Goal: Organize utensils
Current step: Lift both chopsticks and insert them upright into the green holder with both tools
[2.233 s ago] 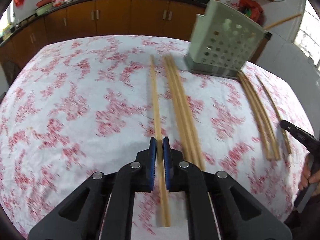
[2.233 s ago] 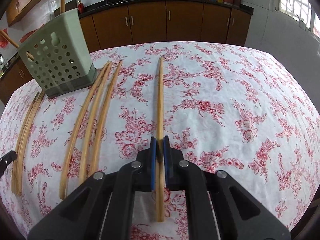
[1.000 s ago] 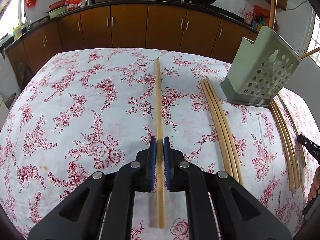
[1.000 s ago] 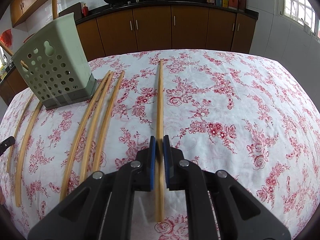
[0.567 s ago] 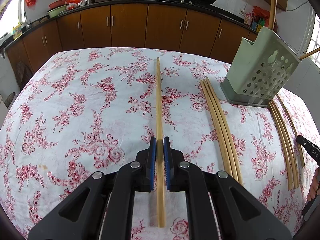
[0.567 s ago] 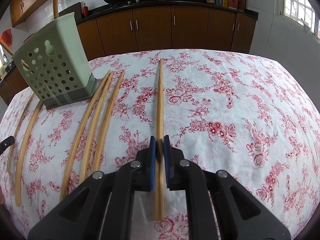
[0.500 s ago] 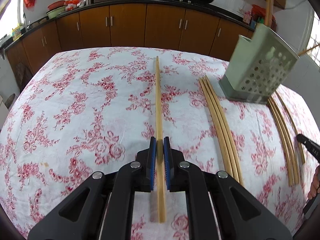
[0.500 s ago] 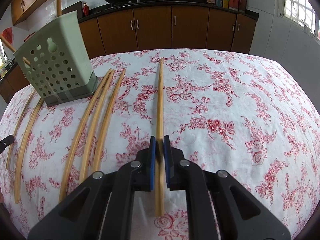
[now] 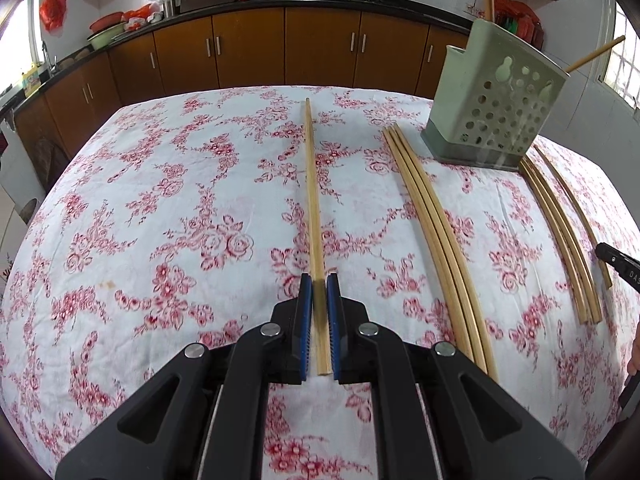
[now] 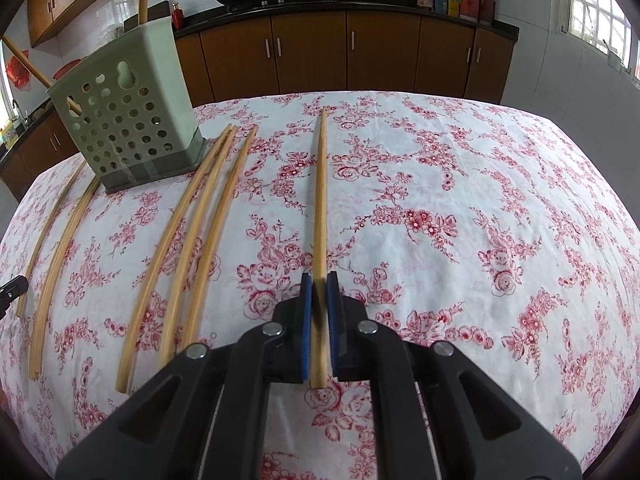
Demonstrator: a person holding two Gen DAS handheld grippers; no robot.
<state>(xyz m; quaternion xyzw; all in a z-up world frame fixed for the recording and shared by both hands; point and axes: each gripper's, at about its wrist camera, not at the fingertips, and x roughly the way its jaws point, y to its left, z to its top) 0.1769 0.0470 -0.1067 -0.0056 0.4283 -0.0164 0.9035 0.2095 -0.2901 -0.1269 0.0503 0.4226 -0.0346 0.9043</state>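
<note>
My left gripper point(image 9: 319, 286) is shut on a long wooden chopstick point(image 9: 313, 196) that points away over the flowered tablecloth point(image 9: 168, 216). My right gripper point(image 10: 319, 284) is shut on another chopstick point(image 10: 321, 188) the same way. The pale green perforated utensil holder point(image 9: 490, 116) stands at the far right in the left wrist view, with two chopsticks sticking out of it. In the right wrist view the holder point(image 10: 128, 120) is far left. Loose chopsticks point(image 9: 436, 232) lie beside it, and a second bunch point(image 9: 560, 232) lies further right.
Brown kitchen cabinets point(image 9: 280, 52) with a dark counter, woks and jars run behind the table. The other gripper's black tip point(image 9: 618, 266) shows at the right edge of the left wrist view. Three loose chopsticks point(image 10: 192, 248) lie left of my right gripper.
The left gripper has shifted sideways with its chopstick, so the holder sits a little differently in its view. The right gripper holds its chopstick almost still. Both grips are unchanged.
</note>
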